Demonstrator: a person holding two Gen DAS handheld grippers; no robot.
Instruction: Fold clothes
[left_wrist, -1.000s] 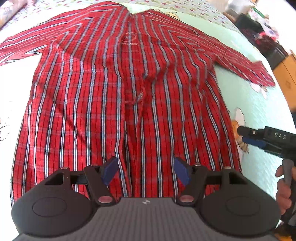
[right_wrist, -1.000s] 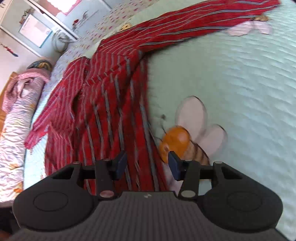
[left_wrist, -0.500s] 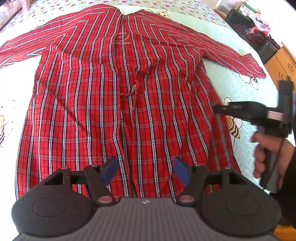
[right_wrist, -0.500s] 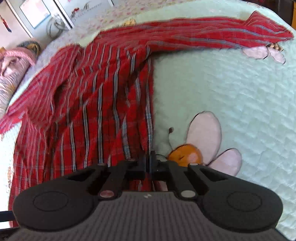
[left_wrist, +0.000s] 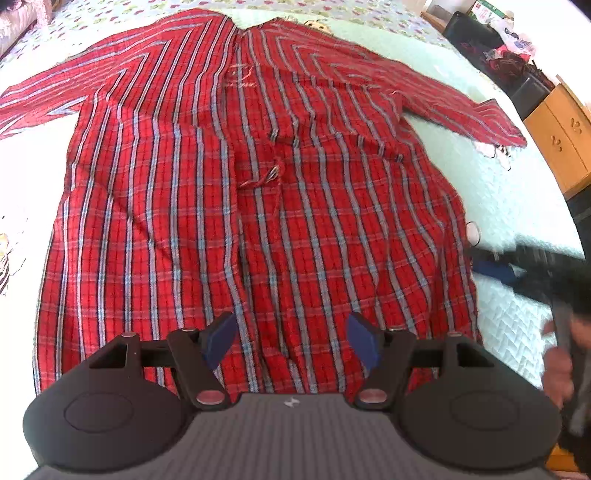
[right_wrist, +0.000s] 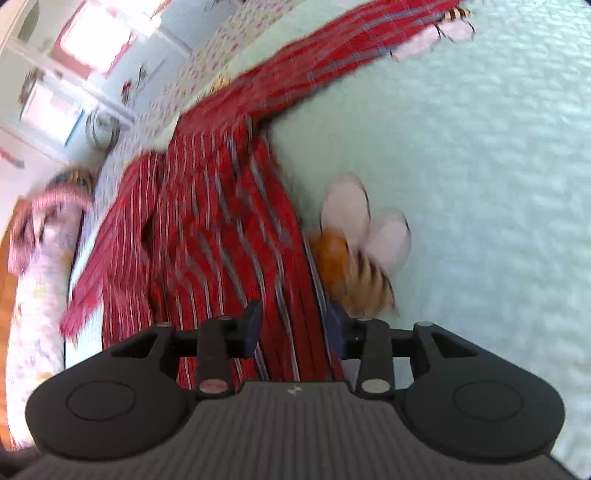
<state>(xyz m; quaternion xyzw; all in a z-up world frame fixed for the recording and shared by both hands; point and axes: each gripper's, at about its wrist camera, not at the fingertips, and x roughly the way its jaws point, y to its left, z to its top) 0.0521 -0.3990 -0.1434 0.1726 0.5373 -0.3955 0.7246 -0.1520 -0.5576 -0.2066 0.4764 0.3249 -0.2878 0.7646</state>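
A red plaid shirt (left_wrist: 258, 206) lies spread flat on the pale green bedspread (left_wrist: 509, 206), both sleeves stretched out to the sides. My left gripper (left_wrist: 291, 341) hovers open over the middle of the hem, with nothing between its blue pads. At the shirt's right side edge, my right gripper (left_wrist: 513, 266) shows as a dark blur with a hand (left_wrist: 557, 365) on its handle. In the right wrist view the right gripper (right_wrist: 294, 326) stands open, and the shirt's side edge (right_wrist: 284, 280) runs between its fingers.
A bee print (right_wrist: 351, 266) marks the bedspread just right of the shirt's edge. A wooden cabinet (left_wrist: 557, 136) and dark bags (left_wrist: 498, 62) stand past the bed's right side. Rolled floral bedding (right_wrist: 40, 266) lies along the far side.
The right gripper was shut at the shirt's side edge half a second ago and is open now, dropped lower and blurred with motion. The left gripper stays open over the hem.
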